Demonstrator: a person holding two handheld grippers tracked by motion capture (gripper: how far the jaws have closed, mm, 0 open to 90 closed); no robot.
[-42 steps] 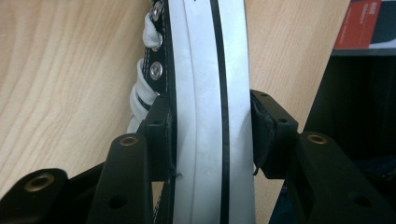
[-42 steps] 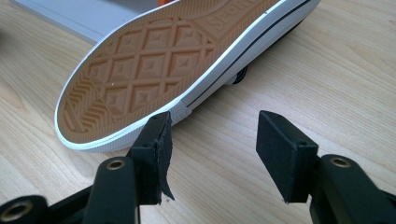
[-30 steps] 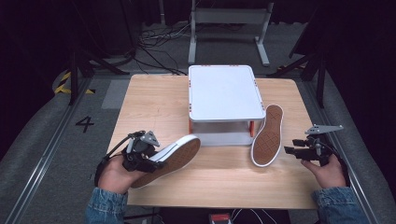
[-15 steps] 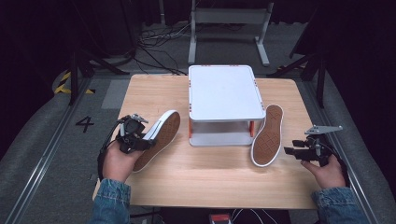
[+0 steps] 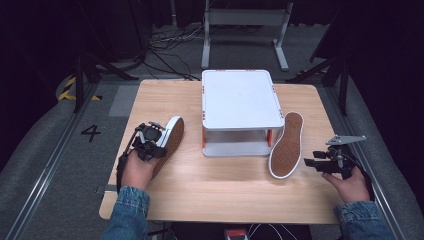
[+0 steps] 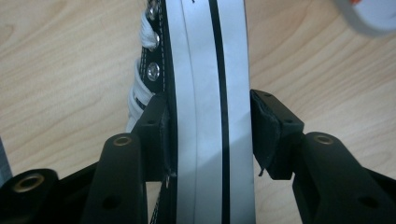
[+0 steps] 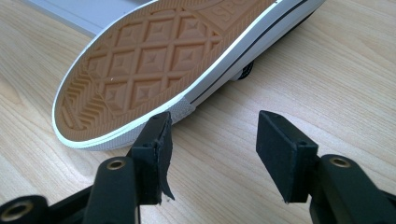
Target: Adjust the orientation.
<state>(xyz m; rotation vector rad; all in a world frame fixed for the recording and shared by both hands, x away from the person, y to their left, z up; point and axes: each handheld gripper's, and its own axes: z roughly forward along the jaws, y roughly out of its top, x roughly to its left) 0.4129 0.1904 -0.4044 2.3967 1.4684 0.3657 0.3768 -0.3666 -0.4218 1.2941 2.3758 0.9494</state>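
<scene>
A black sneaker with a white sole (image 5: 171, 136) lies on its side on the wooden table (image 5: 225, 190), left of the white stand. My left gripper (image 5: 161, 145) straddles it. In the left gripper view the sneaker (image 6: 205, 70) runs between the jaws of the left gripper (image 6: 210, 121); they have just been opening. One pad rests against the upper, and the other stands just clear of the sole. A second sneaker (image 5: 286, 147) leans sole-out against the stand's right side. My right gripper (image 5: 307, 162) is open just off the heel of that sneaker (image 7: 154, 60), nothing between the jaws of the right gripper (image 7: 212, 140).
A white two-tier stand (image 5: 240, 97) with orange legs occupies the table's middle back. Bare wood lies in front of it, between my hands. Dark floor, cables and metal frame legs surround the table.
My left hand has carried the sneaker leftward and farther back, turning its toe away from me, and brought it down to the table. The right gripper and its sneaker have stayed put.
</scene>
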